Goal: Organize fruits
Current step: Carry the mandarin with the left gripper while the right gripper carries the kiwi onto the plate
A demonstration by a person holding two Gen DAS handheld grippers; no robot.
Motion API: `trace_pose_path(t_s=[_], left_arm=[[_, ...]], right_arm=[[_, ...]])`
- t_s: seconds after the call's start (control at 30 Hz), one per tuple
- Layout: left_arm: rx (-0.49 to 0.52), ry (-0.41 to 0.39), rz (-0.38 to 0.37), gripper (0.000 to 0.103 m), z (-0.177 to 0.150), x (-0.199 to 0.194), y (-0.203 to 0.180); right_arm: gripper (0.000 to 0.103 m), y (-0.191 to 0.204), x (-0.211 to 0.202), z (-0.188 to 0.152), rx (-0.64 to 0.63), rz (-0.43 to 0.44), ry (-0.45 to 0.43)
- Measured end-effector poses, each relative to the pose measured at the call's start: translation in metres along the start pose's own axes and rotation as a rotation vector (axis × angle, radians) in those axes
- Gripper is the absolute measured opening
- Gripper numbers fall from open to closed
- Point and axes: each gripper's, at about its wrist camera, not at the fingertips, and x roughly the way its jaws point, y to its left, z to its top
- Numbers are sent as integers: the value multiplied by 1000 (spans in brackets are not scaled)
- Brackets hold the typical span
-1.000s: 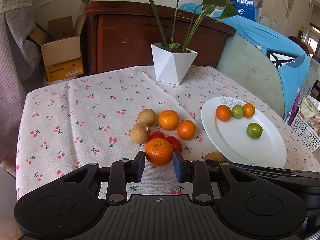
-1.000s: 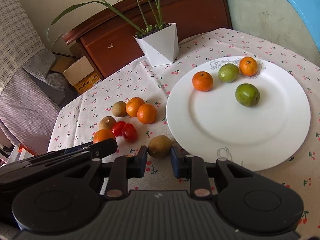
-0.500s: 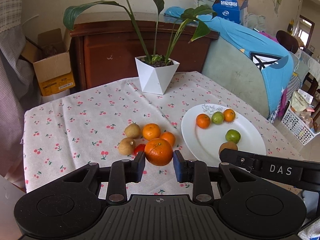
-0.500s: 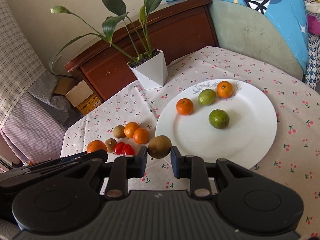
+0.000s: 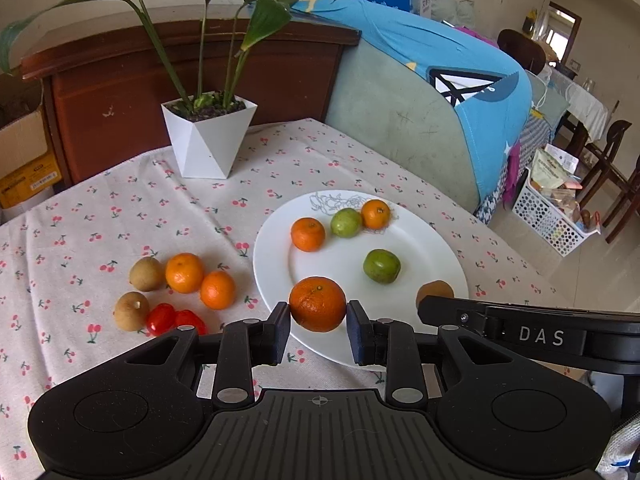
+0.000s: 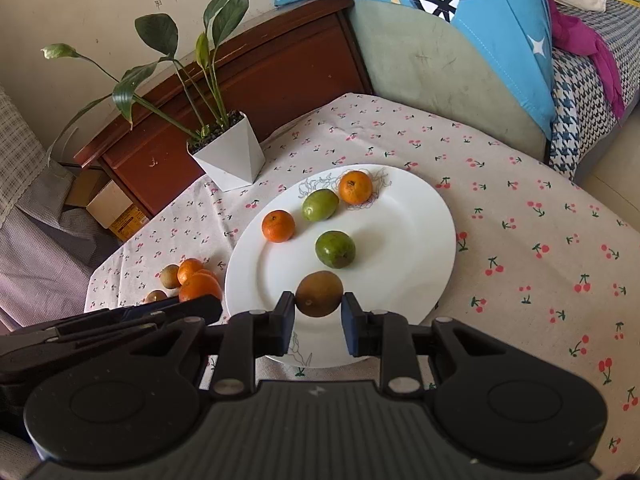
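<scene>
Both grippers have been carrying their fruit over the white plate (image 6: 432,216): left gripper (image 5: 318,330) is pinching an orange (image 5: 317,303), right gripper (image 6: 319,322) a brown kiwi (image 6: 319,293) (neither touching down).

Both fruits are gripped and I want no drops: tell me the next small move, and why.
Probably lower both onto bare plate before opening. The left hand-held gripper clamps an orange and the right hand-held gripper a brown fruit, both over its near rim.

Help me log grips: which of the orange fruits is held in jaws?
The largest orange, clamped in the left gripper over the plate's near rim; the other oranges lie loose on plate or cloth.
</scene>
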Motion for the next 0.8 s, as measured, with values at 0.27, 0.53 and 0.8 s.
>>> trace_pose_path(t_s=[0.27,0.53,0.8], left_arm=[[-1,26,-15,28,3,21,-2],[-5,37,-14,29,5,27,-3],[8,26,21,31,13,16,-1]], right_arm=[[26,-5,11,-2,15,-24,22],[28,-8,12,1,53,-27,17],[29,-3,7,3,53,8,2]])
